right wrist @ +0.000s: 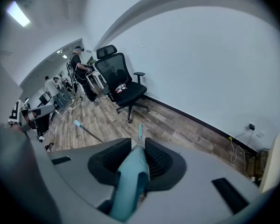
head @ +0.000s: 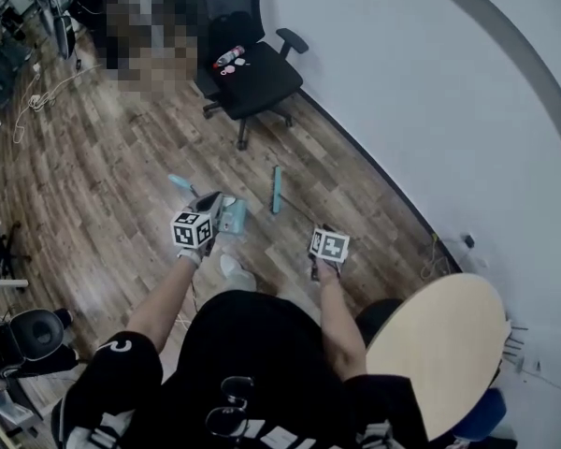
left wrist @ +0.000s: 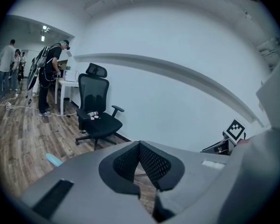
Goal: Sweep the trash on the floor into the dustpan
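Right gripper (right wrist: pixel 138 148): jaws clamped on the teal broom handle (right wrist: pixel 129 183), which runs forward to the broom head (head: pixel 277 190) down at the wood floor (head: pixel 103 185) near the white wall (head: pixel 430 92). Left gripper (left wrist: pixel 140 146): jaws pressed together with nothing between them, held just beside the teal dustpan (head: pixel 232 215), which lies left of the broom head. Black office chair (head: pixel 252 73) stands beyond, by the wall
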A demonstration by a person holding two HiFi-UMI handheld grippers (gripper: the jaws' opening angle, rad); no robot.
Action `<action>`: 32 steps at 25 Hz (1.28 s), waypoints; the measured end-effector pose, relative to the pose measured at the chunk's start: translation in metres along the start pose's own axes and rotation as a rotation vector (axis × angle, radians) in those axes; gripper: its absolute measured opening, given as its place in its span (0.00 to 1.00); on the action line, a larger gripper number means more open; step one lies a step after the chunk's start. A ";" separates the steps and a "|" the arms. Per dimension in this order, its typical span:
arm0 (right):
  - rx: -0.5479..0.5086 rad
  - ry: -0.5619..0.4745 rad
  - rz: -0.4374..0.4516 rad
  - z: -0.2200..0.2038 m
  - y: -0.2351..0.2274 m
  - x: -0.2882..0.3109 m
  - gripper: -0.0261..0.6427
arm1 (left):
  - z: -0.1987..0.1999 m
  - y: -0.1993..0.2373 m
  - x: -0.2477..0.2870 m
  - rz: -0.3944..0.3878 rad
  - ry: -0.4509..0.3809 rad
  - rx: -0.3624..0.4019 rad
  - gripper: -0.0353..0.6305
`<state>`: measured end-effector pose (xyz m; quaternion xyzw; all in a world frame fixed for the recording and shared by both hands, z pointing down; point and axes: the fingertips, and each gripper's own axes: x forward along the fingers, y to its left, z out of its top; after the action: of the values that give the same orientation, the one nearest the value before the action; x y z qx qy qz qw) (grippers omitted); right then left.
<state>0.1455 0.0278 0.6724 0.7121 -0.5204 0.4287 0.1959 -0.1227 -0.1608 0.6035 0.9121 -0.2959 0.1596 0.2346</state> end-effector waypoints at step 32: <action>0.039 -0.123 0.016 -0.099 -0.100 -0.136 0.17 | -0.073 -0.192 -0.054 -0.074 -0.013 0.072 0.05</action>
<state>0.1840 0.2163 0.6336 0.7367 -0.5285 0.3958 0.1462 -0.0574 0.0397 0.5770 0.9313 -0.2578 0.1553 0.2053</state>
